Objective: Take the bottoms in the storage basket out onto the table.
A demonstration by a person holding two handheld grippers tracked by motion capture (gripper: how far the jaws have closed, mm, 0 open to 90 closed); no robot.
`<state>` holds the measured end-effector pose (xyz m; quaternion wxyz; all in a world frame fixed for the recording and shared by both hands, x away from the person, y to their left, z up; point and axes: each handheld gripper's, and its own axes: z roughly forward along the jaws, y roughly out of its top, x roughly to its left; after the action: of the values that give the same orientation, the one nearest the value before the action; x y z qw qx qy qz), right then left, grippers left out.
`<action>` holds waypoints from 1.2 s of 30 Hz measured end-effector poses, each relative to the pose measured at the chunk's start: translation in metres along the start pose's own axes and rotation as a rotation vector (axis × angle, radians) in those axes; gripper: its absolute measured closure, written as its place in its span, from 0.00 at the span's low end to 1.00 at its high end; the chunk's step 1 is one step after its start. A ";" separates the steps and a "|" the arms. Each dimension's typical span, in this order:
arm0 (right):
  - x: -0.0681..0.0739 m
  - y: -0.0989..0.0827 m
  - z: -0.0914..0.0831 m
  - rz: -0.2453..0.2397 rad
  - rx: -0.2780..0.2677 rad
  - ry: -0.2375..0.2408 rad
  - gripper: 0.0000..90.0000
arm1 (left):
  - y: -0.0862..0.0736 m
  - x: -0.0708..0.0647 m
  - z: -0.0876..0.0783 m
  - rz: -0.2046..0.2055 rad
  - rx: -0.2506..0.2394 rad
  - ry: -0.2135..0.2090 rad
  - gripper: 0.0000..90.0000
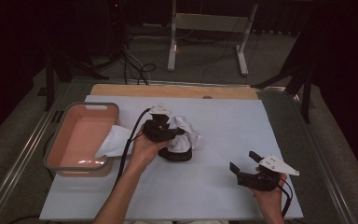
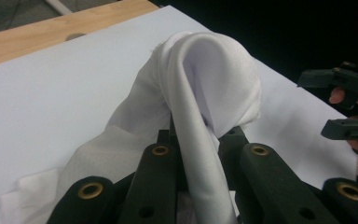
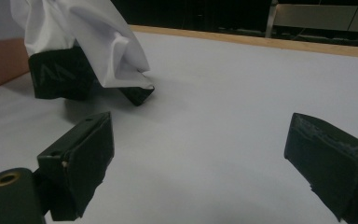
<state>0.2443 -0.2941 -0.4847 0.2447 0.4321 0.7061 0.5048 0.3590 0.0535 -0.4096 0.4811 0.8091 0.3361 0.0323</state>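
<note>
Starting at the left, the pink basin [image 1: 81, 140] is sitting at the table's edge, and a tail of the white cloth [image 1: 182, 133] is trailing back toward its near corner. Moving along, the left gripper [image 1: 168, 132] is clamping a fold of that cloth; in the left gripper view the fabric [image 2: 205, 102] is running up between the closed jaws and looping over in a hump beyond the tips. Under it, a dark garment [image 1: 176, 154] is lying on the white table cover [image 1: 223, 140], partly draped by the cloth. So the cloth's long axis is running from the basin out to the middle of the table, and the left hand is plainly the nearer one. Over on the right, the right gripper [image 1: 243, 163] is hovering well apart, jaws spread wide with nothing between them, pointing toward the bundle [image 3: 81, 32].
</note>
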 end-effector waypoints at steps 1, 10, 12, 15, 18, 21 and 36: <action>0.000 0.000 0.000 0.001 0.000 0.001 0.09 | 0.001 -0.001 0.002 -0.003 -0.003 -0.012 0.91; 0.000 0.000 0.000 -0.001 0.000 0.002 0.09 | 0.008 -0.015 0.018 0.015 0.009 -0.047 0.91; 0.000 0.000 0.000 -0.002 0.000 0.002 0.09 | 0.009 -0.018 0.022 0.024 0.015 -0.054 0.91; 0.000 0.000 0.000 -0.002 0.000 0.002 0.09 | 0.013 -0.024 0.028 0.039 0.026 -0.058 0.91; 0.000 0.000 0.000 0.002 0.001 0.002 0.09 | 0.016 -0.030 0.034 0.052 0.027 -0.071 0.91; 0.000 0.000 -0.001 0.003 0.001 0.002 0.09 | 0.018 -0.036 0.040 0.056 0.026 -0.090 0.91; 0.000 0.000 -0.001 0.002 -0.002 -0.001 0.09 | 0.036 -0.075 0.064 0.095 0.011 -0.187 0.91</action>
<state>0.2439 -0.2943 -0.4841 0.2452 0.4329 0.7049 0.5056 0.3439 -0.0494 -0.3945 0.5038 0.8262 0.2512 -0.0224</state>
